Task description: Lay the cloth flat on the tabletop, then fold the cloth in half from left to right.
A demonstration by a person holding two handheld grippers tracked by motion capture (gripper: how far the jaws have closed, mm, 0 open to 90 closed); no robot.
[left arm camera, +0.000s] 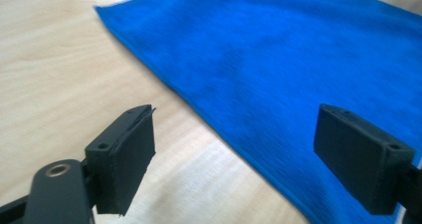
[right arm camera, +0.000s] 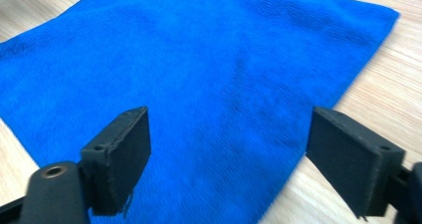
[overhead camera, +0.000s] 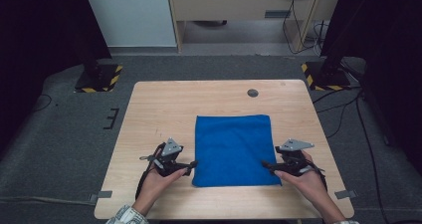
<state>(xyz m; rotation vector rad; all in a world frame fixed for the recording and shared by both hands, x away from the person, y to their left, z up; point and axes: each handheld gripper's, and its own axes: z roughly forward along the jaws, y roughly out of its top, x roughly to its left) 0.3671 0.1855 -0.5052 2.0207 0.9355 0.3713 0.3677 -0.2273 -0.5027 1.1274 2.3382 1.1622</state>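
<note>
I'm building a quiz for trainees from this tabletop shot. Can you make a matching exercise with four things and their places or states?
Things:
1. blue cloth
2. left gripper
3. right gripper
4. round dark cap

Places or states:
A. open, at the cloth's near right corner
B. near the table's far edge
C. lying flat, spread out
D. open, at the cloth's near left corner

Pairs: 1-C, 2-D, 3-A, 4-B
</note>
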